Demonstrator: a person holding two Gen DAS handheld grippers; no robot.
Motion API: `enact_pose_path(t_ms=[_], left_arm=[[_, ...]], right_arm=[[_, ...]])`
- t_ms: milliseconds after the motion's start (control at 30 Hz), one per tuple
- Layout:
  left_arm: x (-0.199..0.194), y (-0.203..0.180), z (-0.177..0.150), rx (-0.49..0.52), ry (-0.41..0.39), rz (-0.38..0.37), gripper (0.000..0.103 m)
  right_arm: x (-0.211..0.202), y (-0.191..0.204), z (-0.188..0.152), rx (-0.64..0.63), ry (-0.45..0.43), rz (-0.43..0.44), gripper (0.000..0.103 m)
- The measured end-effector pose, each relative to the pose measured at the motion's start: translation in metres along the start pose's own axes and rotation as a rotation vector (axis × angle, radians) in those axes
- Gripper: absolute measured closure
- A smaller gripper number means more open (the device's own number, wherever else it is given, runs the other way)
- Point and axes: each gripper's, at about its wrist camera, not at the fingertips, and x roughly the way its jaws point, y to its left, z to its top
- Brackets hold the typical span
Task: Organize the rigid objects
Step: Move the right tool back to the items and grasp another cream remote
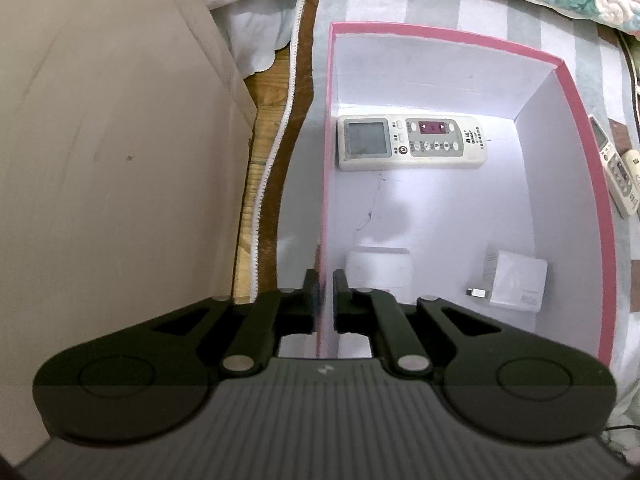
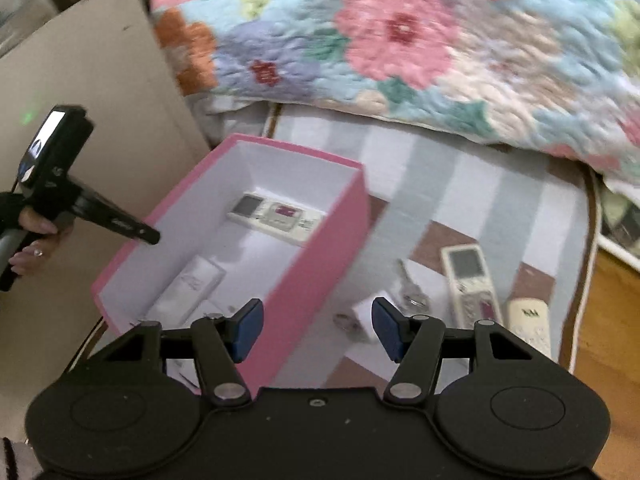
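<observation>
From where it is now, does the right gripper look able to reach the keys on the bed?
Probably yes: the right gripper has open, empty jaws, and the keys lie uncovered on the bed outside the pink box, just ahead.

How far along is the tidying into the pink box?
Done: a white remote, a white charger and a white block lie in the pink cardboard box. In hand: left gripper pinches its wall; right gripper open, empty. Left: two remotes, keys.

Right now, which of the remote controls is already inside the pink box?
The white remote with the grey screen and magenta panel, lying flat against the pink box's far wall. The other two remotes lie outside on the striped cloth.
</observation>
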Motion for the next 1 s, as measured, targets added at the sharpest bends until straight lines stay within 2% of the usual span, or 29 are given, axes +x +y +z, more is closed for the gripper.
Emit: enact_pose_path(t_ms=[67, 200, 367, 533, 700, 833, 1000], left_arm=[[-0.001, -0.002, -0.001, 0.005, -0.007, 0.013, 0.097], [0.003, -0.004, -0.002, 0.0, 0.002, 0.027, 0.097], [0.007, -0.004, -0.001, -0.018, 0.011, 0.033, 0.096], [0.013, -0.003, -0.001, -0.021, 0.024, 0.034, 0.097], [0.02, -0.002, 0.004, -0.016, 0.052, 0.025, 0.097], [0.022, -0.005, 0.008, -0.005, 0.058, 0.036, 0.097], [0.022, -0.004, 0.01, -0.008, 0.064, 0.031, 0.097]], right_arm=[[-0.004, -0.009, -0.007, 0.001, 0.0, -0.01, 0.041], [0.001, -0.025, -0.01, 0.004, -0.01, -0.094, 0.041], [0.02, -0.042, -0.025, -0.055, 0.013, -0.222, 0.041], [0.045, -0.062, -0.032, -0.042, 0.029, -0.232, 0.041], [0.069, -0.083, -0.013, -0.032, 0.042, -0.216, 0.043], [0.088, -0.096, -0.002, -0.046, 0.075, -0.249, 0.047], [0.118, -0.105, 0.006, -0.11, 0.168, -0.289, 0.047]])
